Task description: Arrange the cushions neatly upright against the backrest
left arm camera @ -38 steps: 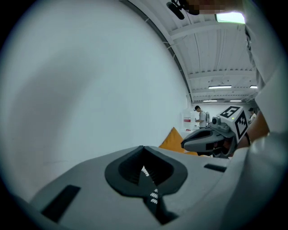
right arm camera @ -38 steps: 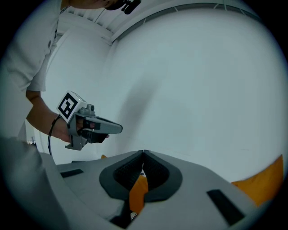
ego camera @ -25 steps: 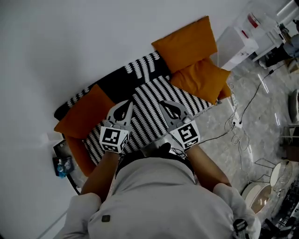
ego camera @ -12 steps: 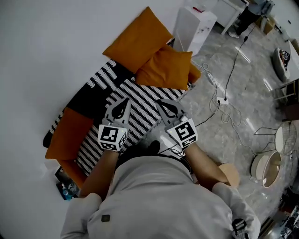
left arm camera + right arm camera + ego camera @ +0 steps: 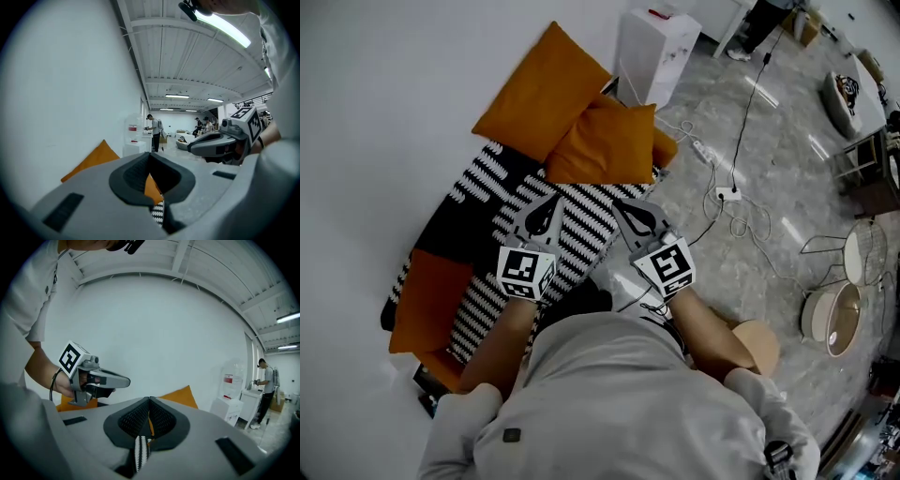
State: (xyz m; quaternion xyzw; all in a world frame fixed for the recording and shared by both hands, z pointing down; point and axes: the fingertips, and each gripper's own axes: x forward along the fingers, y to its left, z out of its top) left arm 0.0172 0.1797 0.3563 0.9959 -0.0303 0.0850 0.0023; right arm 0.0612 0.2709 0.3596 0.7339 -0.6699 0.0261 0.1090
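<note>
Both claws are pinched fully shut with nothing in them. The left claw (image 5: 544,204) and right claw (image 5: 633,208) hang side by side, a little apart, over the black-and-white striped sofa (image 5: 581,220). At the sofa's far end a big orange cushion (image 5: 542,92) leans tilted against the white wall (image 5: 384,112). A smaller orange cushion (image 5: 605,141) is slumped in front of it, touching it. A third orange cushion (image 5: 431,300) lies at the near end, close to the person's left arm (image 5: 492,347). A white water dispenser (image 5: 659,42) stands just beyond the sofa.
</note>
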